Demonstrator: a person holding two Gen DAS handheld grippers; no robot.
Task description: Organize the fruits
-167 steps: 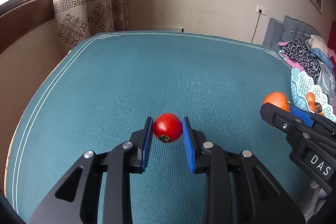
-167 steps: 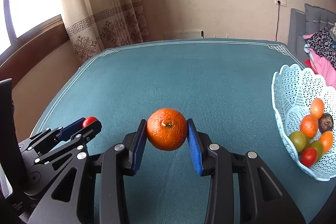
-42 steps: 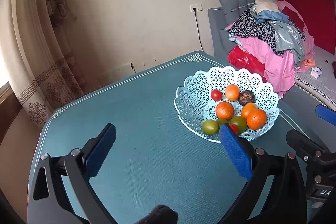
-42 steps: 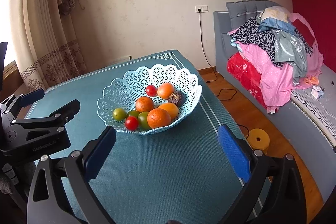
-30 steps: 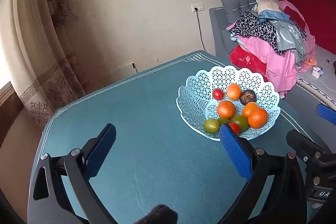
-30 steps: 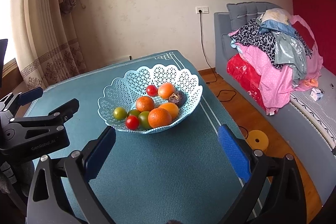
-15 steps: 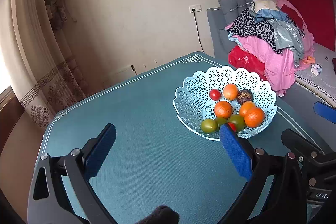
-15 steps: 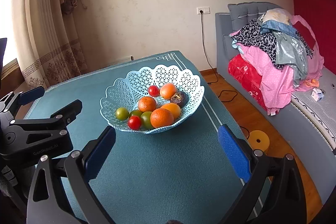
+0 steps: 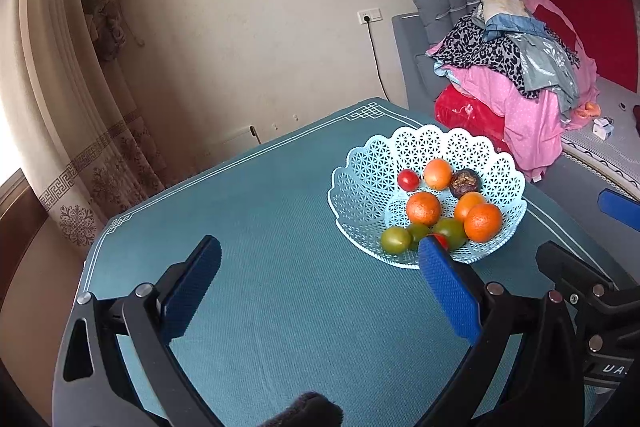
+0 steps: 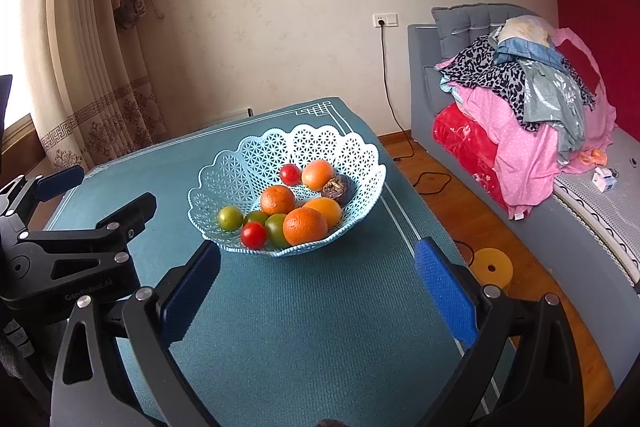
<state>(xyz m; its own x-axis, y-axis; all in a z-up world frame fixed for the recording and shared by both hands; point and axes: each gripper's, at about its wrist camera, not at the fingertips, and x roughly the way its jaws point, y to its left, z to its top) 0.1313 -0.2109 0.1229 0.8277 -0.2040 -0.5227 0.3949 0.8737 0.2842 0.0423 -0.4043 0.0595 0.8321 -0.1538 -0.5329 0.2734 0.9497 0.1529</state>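
Both grippers hang with fingers spread wide and nothing between them: the left gripper (image 9: 316, 283) over bare cloth, the right gripper (image 10: 318, 281) just short of the basket (image 10: 224, 171). All fruit in view already lies in that basket at the bench's (image 9: 280, 307) 2 o'clock corner, so the sorting looks finished. The step in hand seems to be backing away; do it well by drawing both tools straight back and level, keeping the fingers apart and clear of the rim so nothing tips. From the left wrist the red tomato (image 9: 439, 238) at the basket's 6 o'clock is half hidden behind a blue finger; the right wrist shows it (image 10: 253, 235) whole, beside the big orange (image 10: 305, 226), and also the floor (image 10: 436, 187) with a yellow disc (image 10: 491, 267), which the left view lacks.
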